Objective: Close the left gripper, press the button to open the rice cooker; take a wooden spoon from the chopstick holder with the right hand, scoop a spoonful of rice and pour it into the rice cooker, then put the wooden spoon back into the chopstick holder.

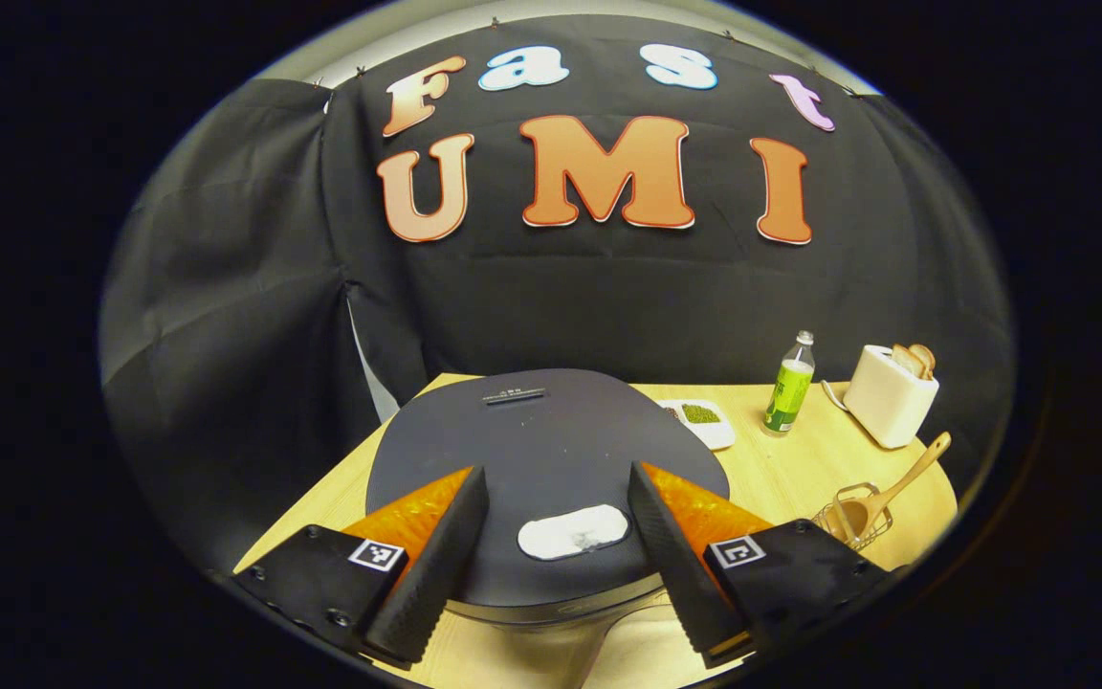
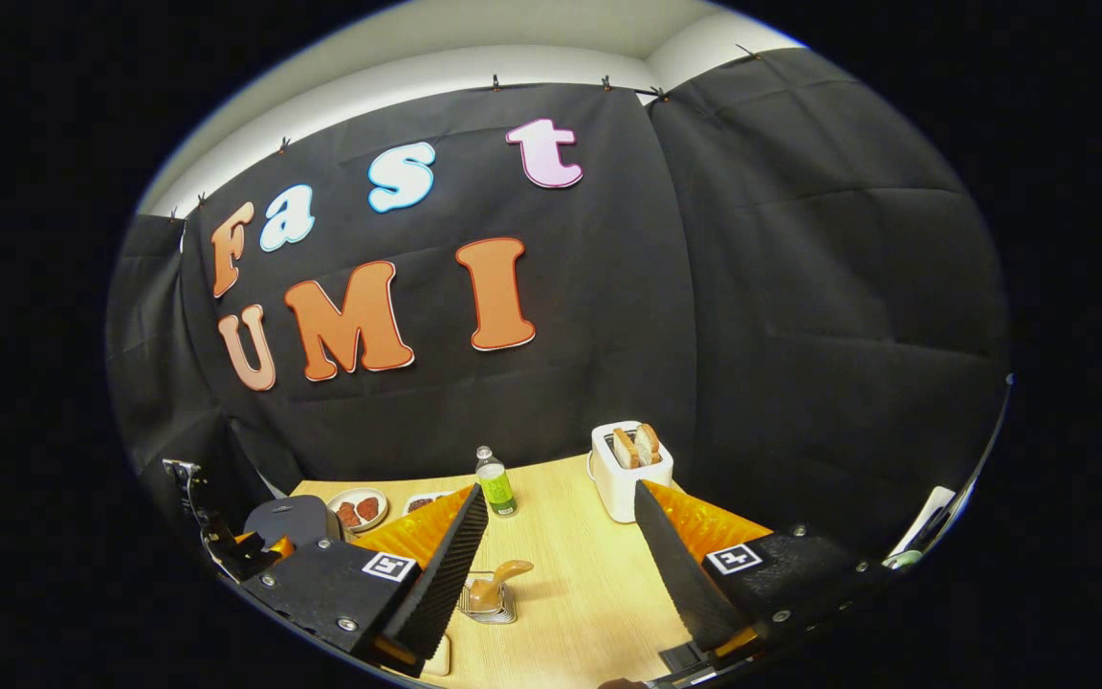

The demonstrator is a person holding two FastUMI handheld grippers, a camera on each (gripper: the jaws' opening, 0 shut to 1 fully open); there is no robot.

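Note:
The dark rice cooker (image 1: 551, 431) stands shut right in front of my left gripper (image 1: 556, 471). Its white button (image 1: 572, 532) shows between the two spread fingers, and this gripper is open and holds nothing. A wooden spoon (image 1: 907, 477) leans in the wire chopstick holder (image 1: 852, 522) at the right. In the right gripper view the spoon (image 2: 498, 579) sits in the holder (image 2: 489, 605) just below and between the fingers of my right gripper (image 2: 561, 490), which is open and empty. The rice cooker (image 2: 293, 522) lies far left, with the left gripper (image 2: 235, 550) beside it.
A green bottle (image 1: 788, 388), a white toaster (image 1: 891, 394) with bread slices and a white dish (image 1: 704, 418) of green and dark grains stand at the back of the wooden table (image 1: 781, 478). A plate (image 2: 358, 507) with red pieces sits by the cooker.

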